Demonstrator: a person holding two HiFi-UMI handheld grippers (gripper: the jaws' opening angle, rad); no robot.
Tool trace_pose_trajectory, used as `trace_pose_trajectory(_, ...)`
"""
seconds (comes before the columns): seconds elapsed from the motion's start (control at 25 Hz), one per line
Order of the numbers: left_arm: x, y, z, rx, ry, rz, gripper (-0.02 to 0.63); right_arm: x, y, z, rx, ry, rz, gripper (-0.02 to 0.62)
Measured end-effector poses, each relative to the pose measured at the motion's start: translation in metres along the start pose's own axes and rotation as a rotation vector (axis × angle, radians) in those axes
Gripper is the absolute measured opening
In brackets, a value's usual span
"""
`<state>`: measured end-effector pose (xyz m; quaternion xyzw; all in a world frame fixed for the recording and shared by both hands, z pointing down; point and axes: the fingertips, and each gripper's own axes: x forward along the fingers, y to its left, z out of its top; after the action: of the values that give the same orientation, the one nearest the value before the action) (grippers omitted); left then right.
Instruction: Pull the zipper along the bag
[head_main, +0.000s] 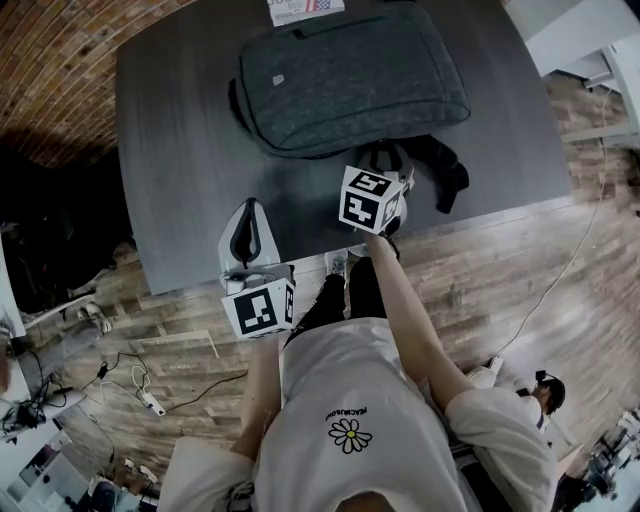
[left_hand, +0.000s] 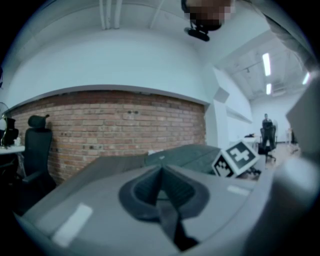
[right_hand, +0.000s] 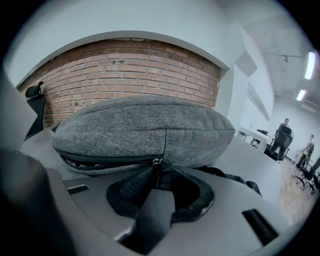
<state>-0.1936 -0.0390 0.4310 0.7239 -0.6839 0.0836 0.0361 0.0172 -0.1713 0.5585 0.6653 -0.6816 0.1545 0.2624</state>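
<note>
A grey fabric backpack (head_main: 350, 75) lies flat on the dark table (head_main: 180, 150). In the right gripper view the bag (right_hand: 145, 130) fills the middle. Its zipper slider (right_hand: 158, 161) sits at the near edge, and the zip gapes to the left of it. My right gripper (right_hand: 162, 182) is open at that edge; the dark pull hangs between its jaws, close to the left pad (right_hand: 134, 187) and clear of the right one. In the head view this gripper (head_main: 388, 170) is by the bag's black straps (head_main: 445, 165). My left gripper (head_main: 250, 212) is shut on nothing near the table's front edge, apart from the bag (left_hand: 185, 155).
A printed booklet (head_main: 305, 8) lies at the table's far edge behind the bag. A brick wall (left_hand: 115, 120) and an office chair (left_hand: 37, 145) stand beyond the table. The table's front edge runs just ahead of my legs. Cables lie on the wooden floor (head_main: 150, 400).
</note>
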Motion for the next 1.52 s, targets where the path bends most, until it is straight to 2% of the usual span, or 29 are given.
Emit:
trace_pose_trajectory(0.12,-0.002,-0.001,-0.004,-0.005,0.000,-0.002,0.000,0.000,0.001,0.002,-0.015,-0.003,-0.014,0.081)
trace_pose_trajectory(0.24,-0.005,-0.004,-0.002,0.009,0.002,-0.009,0.000,-0.005,-0.001,0.003,-0.072,-0.027,-0.036,0.040)
trace_pose_trajectory(0.28,-0.006,-0.005,-0.001,0.014,0.003,-0.011,0.000,-0.008,-0.003,0.002,-0.078,-0.038,-0.037,-0.002)
trace_pose_trajectory(0.32,-0.008,-0.005,-0.002,0.016,0.003,-0.011,0.000,-0.012,-0.003,0.001,-0.079,-0.047,-0.032,-0.003)
trace_pose_trajectory(0.52,-0.010,-0.004,-0.004,-0.003,0.003,-0.004,0.000,-0.011,-0.001,0.001,-0.089,-0.045,0.035,-0.005)
trace_pose_trajectory(0.64,-0.005,-0.003,0.000,0.008,-0.011,-0.008,0.000,-0.004,0.001,0.002,-0.142,-0.036,0.092,0.000)
trace_pose_trajectory(0.72,0.006,-0.002,0.006,0.022,-0.028,-0.037,0.000,0.000,0.002,0.002,-0.202,-0.026,0.124,0.008)
trace_pose_trajectory(0.8,0.021,-0.006,0.016,0.041,-0.057,-0.106,0.000,-0.001,0.002,0.001,-0.246,-0.019,0.166,0.008)
trace_pose_trajectory(0.96,0.059,-0.012,0.051,0.128,-0.133,-0.194,0.000,-0.003,0.003,0.001,-0.294,-0.004,0.236,0.008)
trace_pose_trajectory(1.04,0.076,-0.019,0.063,0.171,-0.144,-0.233,0.000,-0.003,0.005,0.001,-0.303,0.007,0.265,0.008)
trace_pose_trajectory(1.16,0.107,-0.041,0.051,0.279,-0.075,-0.343,0.000,-0.003,0.004,-0.001,-0.302,0.031,0.318,0.008)
trace_pose_trajectory(1.24,0.130,-0.040,0.029,0.310,-0.005,-0.368,0.000,-0.004,0.003,-0.002,-0.303,0.047,0.347,0.008)
trace_pose_trajectory(1.52,0.152,0.024,-0.013,0.197,0.120,-0.286,0.000,-0.006,0.001,-0.004,-0.416,0.091,0.376,0.006)
